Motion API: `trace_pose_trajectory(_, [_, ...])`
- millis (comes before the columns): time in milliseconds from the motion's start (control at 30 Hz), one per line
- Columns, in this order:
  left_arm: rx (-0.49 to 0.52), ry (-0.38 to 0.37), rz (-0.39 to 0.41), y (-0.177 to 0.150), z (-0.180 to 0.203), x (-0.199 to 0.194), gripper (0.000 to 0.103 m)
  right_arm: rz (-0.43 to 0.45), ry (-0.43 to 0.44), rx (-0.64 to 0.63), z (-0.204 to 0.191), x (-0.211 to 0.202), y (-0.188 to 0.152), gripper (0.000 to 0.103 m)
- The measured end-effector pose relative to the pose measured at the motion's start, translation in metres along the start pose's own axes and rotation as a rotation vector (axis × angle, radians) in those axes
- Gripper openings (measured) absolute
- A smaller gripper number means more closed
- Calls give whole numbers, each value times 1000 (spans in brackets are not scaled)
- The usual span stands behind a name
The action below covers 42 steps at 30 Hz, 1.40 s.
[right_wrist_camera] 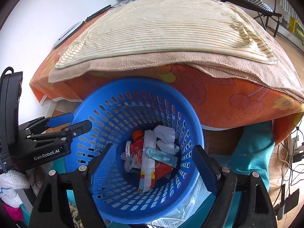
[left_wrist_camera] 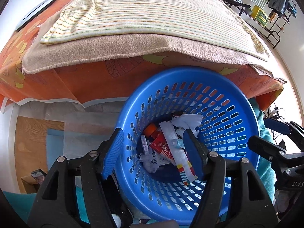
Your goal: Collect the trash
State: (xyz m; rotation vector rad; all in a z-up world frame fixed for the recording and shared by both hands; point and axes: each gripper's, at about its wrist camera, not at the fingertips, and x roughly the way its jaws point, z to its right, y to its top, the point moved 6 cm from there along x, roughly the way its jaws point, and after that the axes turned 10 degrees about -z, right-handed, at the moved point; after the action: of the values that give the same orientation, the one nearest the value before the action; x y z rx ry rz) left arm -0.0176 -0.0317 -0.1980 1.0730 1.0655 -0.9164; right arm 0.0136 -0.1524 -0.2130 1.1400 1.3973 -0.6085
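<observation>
Both tongs hang spread over the round blue perforated plastic basket (right_wrist_camera: 133, 102), nothing between their pads. The left tongs (left_wrist_camera: 152, 152) straddle the basket's near-left rim, one pad outside the wall, one inside. The right tongs (right_wrist_camera: 155, 169) gape above its open mouth. The trash lies at the basket's bottom: a red carton (right_wrist_camera: 138, 152), an orange-capped bottle (left_wrist_camera: 152, 130), crumpled white paper (right_wrist_camera: 165, 134) and a pale blue tube (right_wrist_camera: 161, 154). Behind the basket stands a bed under an orange flowered sheet (right_wrist_camera: 228, 98), with a beige blanket (left_wrist_camera: 114, 53) and a striped cloth (left_wrist_camera: 152, 13) on top.
</observation>
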Motion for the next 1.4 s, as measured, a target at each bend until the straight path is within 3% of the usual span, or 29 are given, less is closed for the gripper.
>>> trace_pose_trajectory(700, [-34, -18, 54, 12, -3, -25, 67, 92, -69, 4, 0, -40, 17, 95])
trace_pose_trajectory(1033, [7, -14, 175, 25, 9, -74, 68, 186, -83, 4, -2, -76, 26, 100])
trace_pose_trajectory(1133, [24, -14, 220, 27, 14, -92, 78, 210, -77, 9, -3, -87, 28, 100])
trace_pose_trajectory(1400, [55, -25, 304, 32, 27, -132, 81, 289, -76, 12, -4, -121, 35, 103])
